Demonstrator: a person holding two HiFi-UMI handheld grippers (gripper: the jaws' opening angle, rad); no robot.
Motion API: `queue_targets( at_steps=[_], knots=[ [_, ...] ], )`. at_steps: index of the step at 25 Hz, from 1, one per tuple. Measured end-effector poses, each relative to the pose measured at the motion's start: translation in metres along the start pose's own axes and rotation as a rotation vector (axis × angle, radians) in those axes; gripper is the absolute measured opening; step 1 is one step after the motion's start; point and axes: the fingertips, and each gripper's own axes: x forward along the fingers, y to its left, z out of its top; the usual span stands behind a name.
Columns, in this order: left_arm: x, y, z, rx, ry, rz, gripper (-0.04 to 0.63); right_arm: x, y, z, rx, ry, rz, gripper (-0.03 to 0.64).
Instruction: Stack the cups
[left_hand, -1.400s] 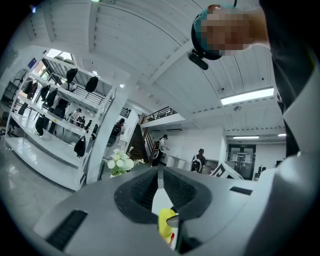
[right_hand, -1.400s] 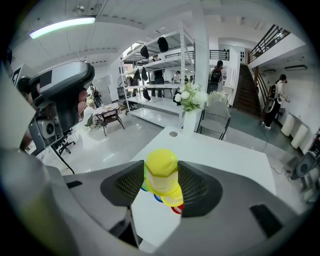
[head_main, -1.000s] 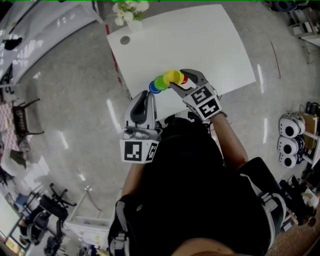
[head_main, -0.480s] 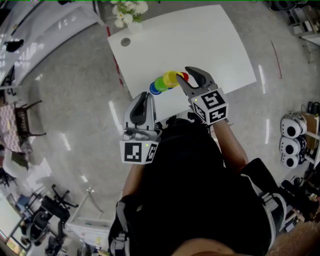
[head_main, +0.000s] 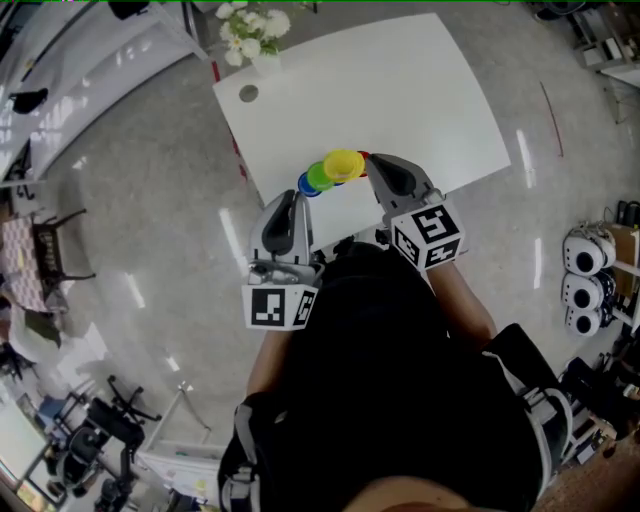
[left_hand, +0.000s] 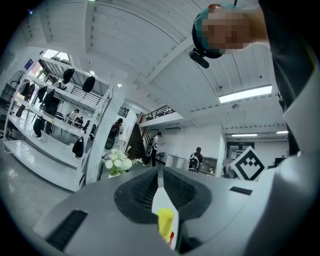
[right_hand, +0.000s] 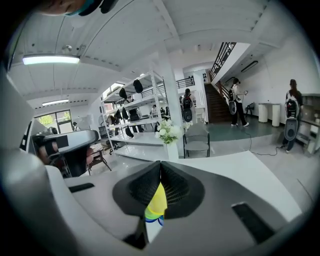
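Yellow plastic cup (head_main: 343, 164) tops the green cup (head_main: 320, 176) and blue cup (head_main: 307, 184) near the front edge of the white table (head_main: 400, 90), a red cup (head_main: 363, 156) just beside. Best, I reckon, to reopen wide and take the red one by its rim, clear of the stack. Right gripper (head_main: 374, 163) has just closed, nothing pinched. Left gripper (head_main: 287, 198) is closed too, empty, set back.

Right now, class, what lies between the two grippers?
The head view shows the coloured cups, at the table edge, between the left gripper and the right gripper.
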Motion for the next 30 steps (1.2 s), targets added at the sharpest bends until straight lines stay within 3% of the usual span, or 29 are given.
queue_targets(
  at_steps=[8, 30],
  knots=[
    [0.005, -0.001, -0.004, -0.005, 0.006, 0.004, 0.051, -0.011, 0.000, 0.006, 0.003, -0.044, -0.018, 0.026],
    [0.005, -0.001, -0.004, -0.002, 0.009, 0.002, 0.051, -0.012, -0.003, 0.006, -0.009, -0.036, -0.023, 0.025]
  ],
)
